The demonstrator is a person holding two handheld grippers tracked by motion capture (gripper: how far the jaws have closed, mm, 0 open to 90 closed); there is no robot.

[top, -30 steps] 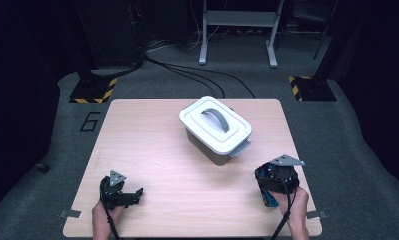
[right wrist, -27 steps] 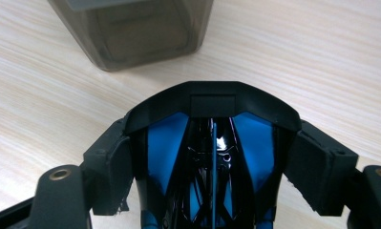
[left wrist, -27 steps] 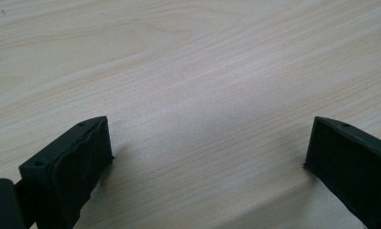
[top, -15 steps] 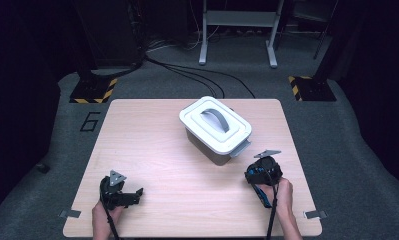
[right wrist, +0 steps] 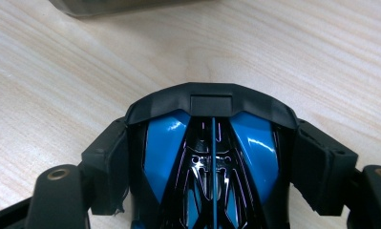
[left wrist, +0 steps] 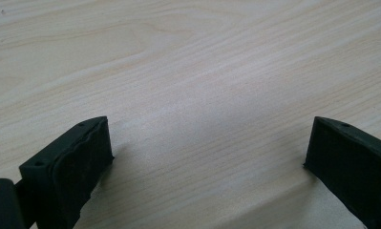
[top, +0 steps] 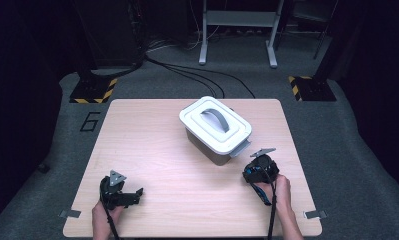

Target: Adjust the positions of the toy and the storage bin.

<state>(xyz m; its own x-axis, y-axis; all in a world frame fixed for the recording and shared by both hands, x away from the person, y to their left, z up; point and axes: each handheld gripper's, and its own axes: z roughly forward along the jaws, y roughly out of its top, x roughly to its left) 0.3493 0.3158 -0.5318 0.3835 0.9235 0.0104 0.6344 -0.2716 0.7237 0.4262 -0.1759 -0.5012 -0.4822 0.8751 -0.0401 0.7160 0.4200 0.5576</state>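
Dark carpet and cables ring a pale wood-grain table. Far of centre on it sits a rectangular plastic storage box – white lid, grey arched handle, turned at an angle – likely the place the toy is bound for.

At the near right the right gripper sits just short of the box's near corner, and its 2 jaws pinch a glossy blue-and-black toy car by its flanks; the grip across the narrow body probably keeps it from rolling. The car's rounded black front points at the box's grey wall.

At the near left the left gripper rests on bare wood, well apart from the box – its 2 matte jaws spread wide with nothing between them.
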